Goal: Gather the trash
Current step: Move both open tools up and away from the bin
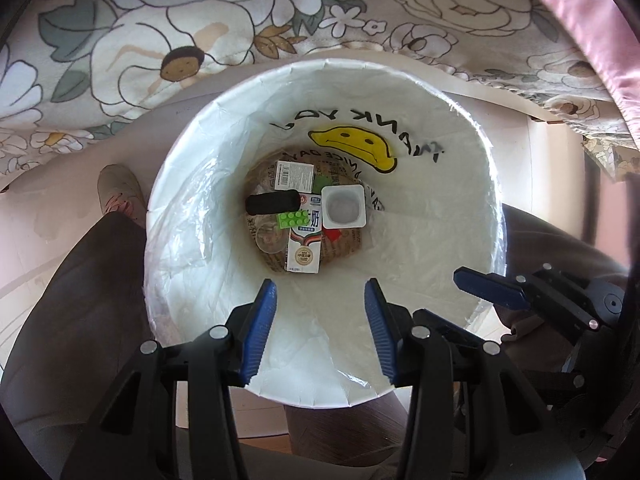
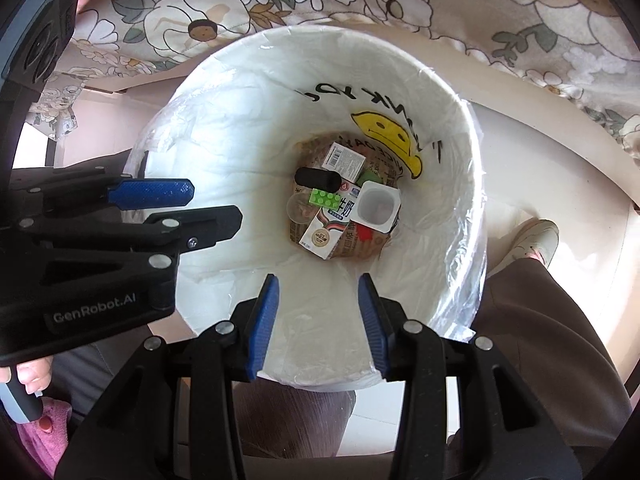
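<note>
A white trash bin point(image 1: 192, 152) lined with a clear smiley-face bag sits below both grippers; it also shows in the right wrist view point(image 2: 460, 152). At its bottom lie a milk carton point(image 1: 304, 250), a white yogurt cup point(image 1: 344, 210), a green toy brick point(image 1: 294, 218), a black cylinder point(image 1: 272, 202), a barcoded box point(image 1: 294, 174) and a clear cup point(image 1: 270, 238). My left gripper point(image 1: 322, 292) is open and empty over the bin's near side. My right gripper point(image 2: 318, 286) is open and empty over the bin too, with the trash point(image 2: 344, 208) below.
A floral bedspread point(image 1: 160, 32) hangs behind the bin. The person's legs in dark trousers point(image 1: 80, 272) and shoes point(image 1: 118, 190) point(image 2: 534, 240) flank the bin. The right gripper shows at the left view's right edge point(image 1: 492, 286); the left gripper shows at the right view's left point(image 2: 160, 196).
</note>
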`<state>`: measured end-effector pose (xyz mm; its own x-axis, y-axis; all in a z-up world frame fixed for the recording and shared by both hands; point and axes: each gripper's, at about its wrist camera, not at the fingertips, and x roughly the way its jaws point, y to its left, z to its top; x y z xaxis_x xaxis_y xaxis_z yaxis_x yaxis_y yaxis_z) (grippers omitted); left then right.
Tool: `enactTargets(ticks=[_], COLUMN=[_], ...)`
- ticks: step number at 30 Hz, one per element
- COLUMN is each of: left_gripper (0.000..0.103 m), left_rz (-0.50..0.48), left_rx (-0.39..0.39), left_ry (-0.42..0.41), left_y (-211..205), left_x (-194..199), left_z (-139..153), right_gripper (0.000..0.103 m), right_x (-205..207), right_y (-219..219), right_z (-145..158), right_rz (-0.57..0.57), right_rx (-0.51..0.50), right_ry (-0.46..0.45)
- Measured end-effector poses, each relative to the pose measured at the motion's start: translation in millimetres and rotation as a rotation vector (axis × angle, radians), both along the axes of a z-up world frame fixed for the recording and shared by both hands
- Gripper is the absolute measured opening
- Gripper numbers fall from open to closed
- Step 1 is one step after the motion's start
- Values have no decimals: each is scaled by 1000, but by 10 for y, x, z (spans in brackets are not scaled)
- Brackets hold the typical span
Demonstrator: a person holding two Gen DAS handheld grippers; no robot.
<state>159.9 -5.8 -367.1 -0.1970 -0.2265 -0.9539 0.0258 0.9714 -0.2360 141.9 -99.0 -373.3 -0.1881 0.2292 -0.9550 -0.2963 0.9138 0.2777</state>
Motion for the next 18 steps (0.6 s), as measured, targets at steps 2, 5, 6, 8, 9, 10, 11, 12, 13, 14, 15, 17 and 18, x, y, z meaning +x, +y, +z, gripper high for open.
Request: enactTargets(ticks=[2, 5, 6, 8, 9, 10, 11, 12, 13, 14, 15, 17, 18], left_gripper=[48, 48, 48, 48, 48, 48, 48, 48, 48, 48, 48, 49, 52], left_rz=[6, 15, 13, 2, -2, 1, 5, 9, 10, 9, 7, 6, 8], left_rx=[8, 11, 16, 44, 62, 73, 78, 82, 85, 92, 103, 116, 117], left_ry=[-20, -63, -85, -143, -172, -201, -230, -260, -294, -330, -365, -428, -456], left_y=[21, 51, 62, 67, 72, 74, 87, 104, 123, 133, 136, 143, 150], left_x=[-20, -50, -56, -78, -90, -103, -116, -129, -142, -159, -178, -227, -251], left_z=[112, 314, 399, 590, 692, 800, 912, 1029, 1151, 1277, 1401, 1645, 1759], right_gripper=[43, 43, 42, 42, 42, 42, 42, 43, 43, 44, 46, 46, 46], right_x=[1, -10, -17, -37, -47, -54, -68, -84, -98, -109, -123, -146, -158], right_y=[-8, -35, -45, -67, -82, -105, -113, -128, -140, -158, -180, -238, -275], right_z=[123, 328, 405, 563, 661, 765, 857, 954, 1046, 1140, 1228, 1401, 1495], right_rz=[-2, -5, -6, -5, -3, -2, -3, -2, 1, 3, 1, -11, -19], right_rx=[5, 10, 14, 21, 22, 23, 23, 28, 35, 40, 38, 42, 49], right_ry=[-23, -69, -85, -121, -142, -163, -184, -207, -229, -250, -275, -314, -330])
